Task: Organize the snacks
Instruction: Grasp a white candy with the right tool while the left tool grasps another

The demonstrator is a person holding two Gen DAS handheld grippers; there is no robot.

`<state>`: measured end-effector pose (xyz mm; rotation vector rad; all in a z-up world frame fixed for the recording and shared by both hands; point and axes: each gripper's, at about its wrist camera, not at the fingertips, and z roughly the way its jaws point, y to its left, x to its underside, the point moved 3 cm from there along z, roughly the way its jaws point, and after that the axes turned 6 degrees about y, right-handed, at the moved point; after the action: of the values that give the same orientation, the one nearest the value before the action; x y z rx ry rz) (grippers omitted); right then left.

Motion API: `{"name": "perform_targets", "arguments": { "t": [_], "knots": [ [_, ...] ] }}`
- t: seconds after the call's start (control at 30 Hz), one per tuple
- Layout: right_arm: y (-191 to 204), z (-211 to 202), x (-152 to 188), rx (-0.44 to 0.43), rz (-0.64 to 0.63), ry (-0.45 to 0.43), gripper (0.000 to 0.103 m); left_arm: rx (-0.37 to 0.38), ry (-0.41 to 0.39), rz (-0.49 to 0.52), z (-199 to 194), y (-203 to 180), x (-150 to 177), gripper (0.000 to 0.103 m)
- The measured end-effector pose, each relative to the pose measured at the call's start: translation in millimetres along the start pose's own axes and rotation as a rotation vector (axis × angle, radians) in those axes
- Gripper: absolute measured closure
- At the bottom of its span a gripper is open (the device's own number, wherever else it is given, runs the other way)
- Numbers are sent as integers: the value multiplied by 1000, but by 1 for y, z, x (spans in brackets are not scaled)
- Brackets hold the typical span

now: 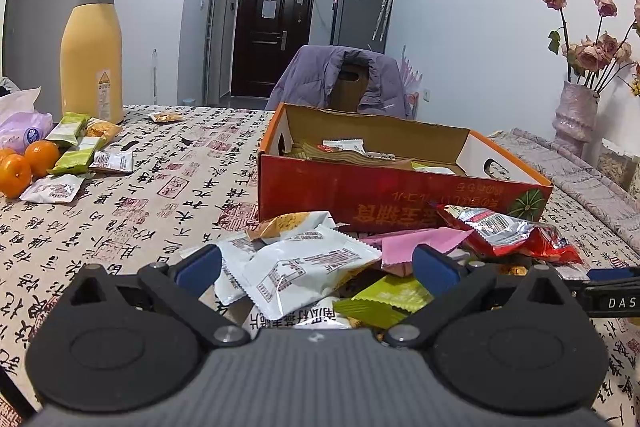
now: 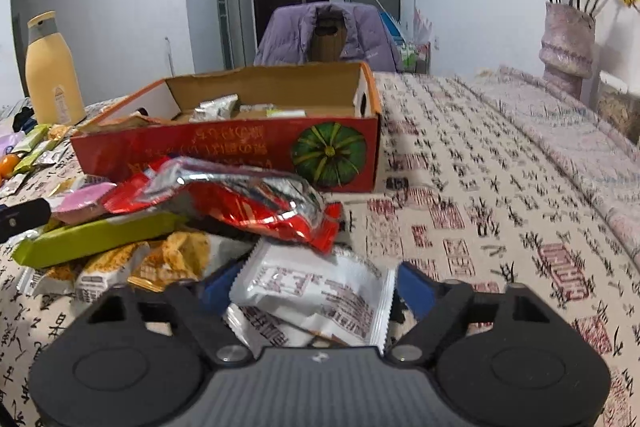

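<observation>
Cool indoor light, ceiling glare, fisheye-bent edges, right view blurred.

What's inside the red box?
The red box holds a few snack packets: a silvery one and a white one, on brown paper. The front wall hides the rest of the bottom.

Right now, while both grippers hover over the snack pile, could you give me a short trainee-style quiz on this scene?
1. True or false: the orange-red cardboard box already holds some packets.
2. Which snack lies topmost in front of it? A red foil bag; B banana; C chocolate egg.
3. What sits between the right gripper's fingers?
Key: 1 true; 2 A; 3 a white packet.
</observation>
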<state>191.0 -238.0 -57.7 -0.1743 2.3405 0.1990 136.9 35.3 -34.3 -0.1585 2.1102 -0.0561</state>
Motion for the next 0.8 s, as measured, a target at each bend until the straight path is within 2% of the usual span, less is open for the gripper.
{"name": "perform_targets", "arguments": {
  "t": [0.07,0.17,0.3,0.53,0.57,0.6,0.8],
  "knots": [
    [-4,-2,1,-19,19,-4,39,1,1,1,0,0,0,0],
    [-6,-6,3,-26,25,-14,48,-1,0,1,0,0,1,0],
    [-7,-15,6,-32,30,-41,56,-2,-1,-4,0,0,1,0],
    [-12,-37,7,-28,37,-102,60,-21,16,-16,-3,3,-2,0],
    [-14,-41,7,-28,40,-111,70,-22,21,-18,-3,3,-3,0],
    [-15,-44,6,-38,43,-116,90,-24,28,-19,-3,4,-4,0],
    [-21,-52,4,-36,59,-141,91,-50,106,57,9,2,-11,0]
  ]
}}
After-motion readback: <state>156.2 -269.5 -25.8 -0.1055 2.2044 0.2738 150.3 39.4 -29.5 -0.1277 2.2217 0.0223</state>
